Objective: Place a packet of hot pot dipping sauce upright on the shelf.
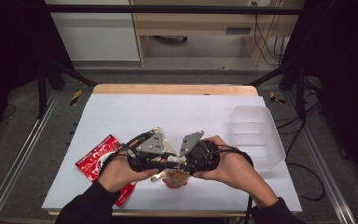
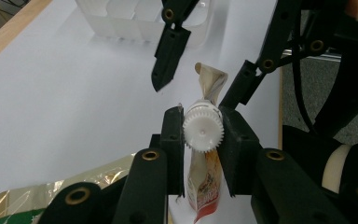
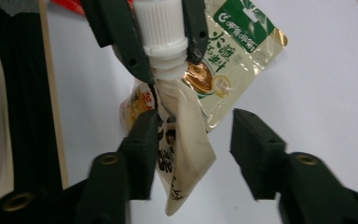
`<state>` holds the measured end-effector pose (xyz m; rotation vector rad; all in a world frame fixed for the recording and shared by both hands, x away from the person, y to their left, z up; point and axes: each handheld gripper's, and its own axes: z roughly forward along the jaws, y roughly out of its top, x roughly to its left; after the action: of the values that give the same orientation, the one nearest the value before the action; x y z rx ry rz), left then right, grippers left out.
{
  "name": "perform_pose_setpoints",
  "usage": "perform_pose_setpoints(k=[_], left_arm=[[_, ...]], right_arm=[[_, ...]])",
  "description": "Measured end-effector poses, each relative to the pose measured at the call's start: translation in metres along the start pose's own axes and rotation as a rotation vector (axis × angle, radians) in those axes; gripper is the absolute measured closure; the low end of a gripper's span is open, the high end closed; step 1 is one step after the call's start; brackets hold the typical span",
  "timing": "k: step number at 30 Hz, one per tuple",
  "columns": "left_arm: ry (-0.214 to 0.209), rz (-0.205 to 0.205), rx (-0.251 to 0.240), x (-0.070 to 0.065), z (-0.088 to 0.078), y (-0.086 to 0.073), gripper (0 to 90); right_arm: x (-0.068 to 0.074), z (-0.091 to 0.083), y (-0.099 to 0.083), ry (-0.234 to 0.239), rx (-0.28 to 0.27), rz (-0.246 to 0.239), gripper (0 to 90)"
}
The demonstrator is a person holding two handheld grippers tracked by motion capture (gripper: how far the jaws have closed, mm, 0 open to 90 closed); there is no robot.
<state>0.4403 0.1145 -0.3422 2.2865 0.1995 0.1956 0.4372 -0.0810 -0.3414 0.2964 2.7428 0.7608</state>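
Pouch: small soft spout pouch with a white ridged cap (image 2: 203, 131), held up over the near table edge.
Left gripper (image 2: 203, 140): pinches the cap tight.
Right gripper (image 3: 193, 154): open around the pouch body, not squeezing.
Tip: grab the body gently, keep the cap still.

spout pouches: 1 (image 3: 186, 140) | flat sachets: 2 (image 1: 98, 156) (image 3: 228, 51) | clear plastic trays: 1 (image 1: 256, 133) | hand-held grippers: 2 (image 2: 200, 135) (image 3: 193, 140)

The pouch (image 3: 186, 135) is shiny, crinkly foil with a ridged white plastic cap (image 2: 203, 132). The jaws are dull black plastic. The far right tray (image 1: 256, 135) is cloudy, see-through plastic.
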Motion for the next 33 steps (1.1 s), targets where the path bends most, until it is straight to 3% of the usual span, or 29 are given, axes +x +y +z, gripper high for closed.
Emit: perform_pose_setpoints(k=[3, 7, 16, 19, 21, 25, 29, 33], left_arm=[[-0.002, 0.002, -0.002, 0.0, 0.0, 0.0, 73.0], [-0.003, 0.002, -0.005, -0.001, 0.0, 0.001, 72.9], [0.002, -0.01, -0.013, -0.002, 0.003, 0.0, 72.4], [0.002, -0.025, -0.038, -0.002, 0.003, -0.001, 71.3], [-0.005, -0.038, -0.046, -0.002, 0.004, -0.002, 59.9], [0.03, -0.053, -0.064, -0.001, 0.002, -0.007, 39.9], [0.068, -0.067, -0.066, -0.002, -0.001, -0.018, 30.1], [0.119, -0.11, -0.068, -0.001, -0.003, -0.038, 24.0]], right_arm=[[0.002, -0.001, 0.001, 0.013, 0.026, -0.001, 69.4], [0.002, -0.002, 0.001, 0.018, 0.034, 0.002, 77.0], [0.007, -0.009, 0.003, 0.019, 0.057, 0.024, 87.1], [0.005, -0.012, 0.004, 0.016, 0.058, 0.026, 87.6], [0.004, -0.015, 0.005, 0.023, 0.063, 0.027, 87.7], [-0.002, -0.023, 0.007, 0.008, 0.077, 0.022, 87.8], [-0.011, -0.032, 0.009, -0.008, 0.09, 0.007, 87.7], [-0.024, -0.041, 0.009, -0.023, 0.095, 0.004, 87.7]])
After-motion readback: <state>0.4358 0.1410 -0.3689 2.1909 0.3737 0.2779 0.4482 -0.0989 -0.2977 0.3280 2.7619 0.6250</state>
